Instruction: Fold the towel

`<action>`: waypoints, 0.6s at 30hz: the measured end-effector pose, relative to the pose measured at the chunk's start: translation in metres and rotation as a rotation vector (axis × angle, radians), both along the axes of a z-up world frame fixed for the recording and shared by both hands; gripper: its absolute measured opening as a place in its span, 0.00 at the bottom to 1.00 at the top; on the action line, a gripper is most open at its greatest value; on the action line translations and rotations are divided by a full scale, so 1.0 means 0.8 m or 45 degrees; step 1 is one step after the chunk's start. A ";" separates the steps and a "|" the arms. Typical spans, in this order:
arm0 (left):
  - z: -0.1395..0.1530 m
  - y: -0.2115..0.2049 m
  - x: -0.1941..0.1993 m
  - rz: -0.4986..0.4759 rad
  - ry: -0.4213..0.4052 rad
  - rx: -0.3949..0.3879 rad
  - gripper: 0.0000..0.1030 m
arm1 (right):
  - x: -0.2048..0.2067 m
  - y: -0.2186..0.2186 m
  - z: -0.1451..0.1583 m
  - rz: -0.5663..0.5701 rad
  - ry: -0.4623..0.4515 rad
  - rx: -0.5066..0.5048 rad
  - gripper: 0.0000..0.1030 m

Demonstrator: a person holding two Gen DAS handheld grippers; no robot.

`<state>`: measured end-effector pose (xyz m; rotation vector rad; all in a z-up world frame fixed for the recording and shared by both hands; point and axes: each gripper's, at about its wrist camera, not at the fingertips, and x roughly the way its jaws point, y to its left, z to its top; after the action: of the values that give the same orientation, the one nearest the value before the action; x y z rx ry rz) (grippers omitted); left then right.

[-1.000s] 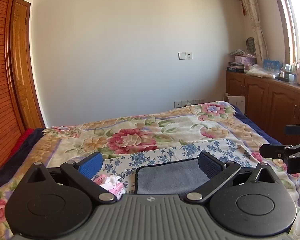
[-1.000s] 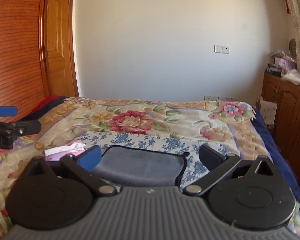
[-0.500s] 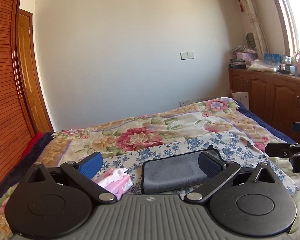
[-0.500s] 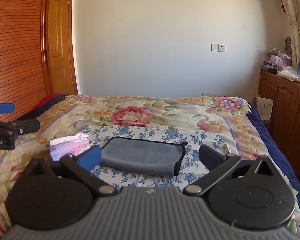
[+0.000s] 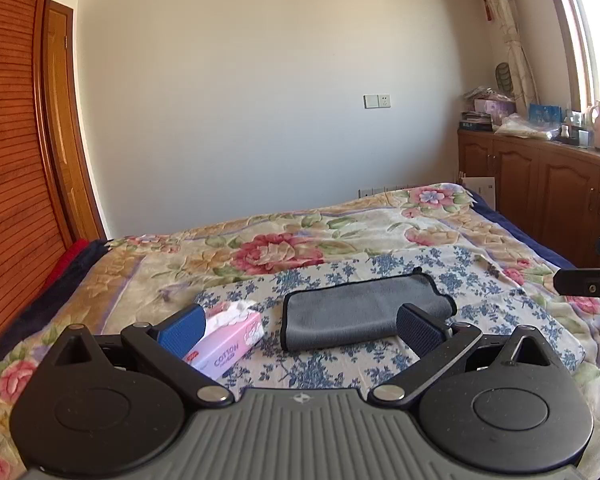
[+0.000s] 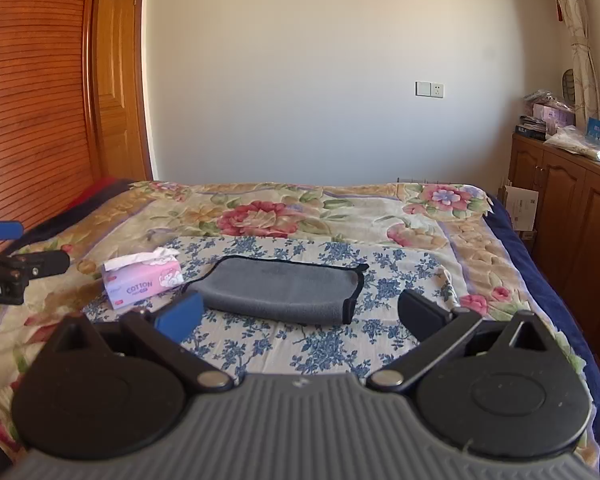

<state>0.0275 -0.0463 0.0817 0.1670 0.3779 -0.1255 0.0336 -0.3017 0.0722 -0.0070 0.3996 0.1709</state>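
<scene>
Both grippers have been drawn back and raised from the bed since the earlier frames. The left gripper (image 5: 300,330) and right gripper (image 6: 300,314) are held with jaws spread wide, nothing between them. The folded grey towel (image 6: 278,290) is seen lying on the blue-flowered cloth (image 6: 324,344), just beside a pink tissue box (image 6: 142,282).

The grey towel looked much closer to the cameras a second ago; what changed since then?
Both grippers pulled back and up from the bed: the left gripper and right gripper now show the whole folded towel with more blue-flowered cloth before it. Nothing was grasped or released; both stay open. Towel and tissue box lie unmoved.
</scene>
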 end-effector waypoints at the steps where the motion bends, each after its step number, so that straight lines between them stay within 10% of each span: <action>1: -0.002 0.003 -0.002 0.004 0.002 -0.003 1.00 | -0.002 0.000 -0.001 -0.001 0.000 0.003 1.00; 18: -0.054 0.030 -0.029 0.050 0.052 0.027 1.00 | -0.025 -0.006 -0.031 -0.055 0.040 0.008 1.00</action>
<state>0.0041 -0.0225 0.0388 0.1784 0.4228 -0.0864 0.0139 -0.3067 0.0474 0.0104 0.4305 0.1296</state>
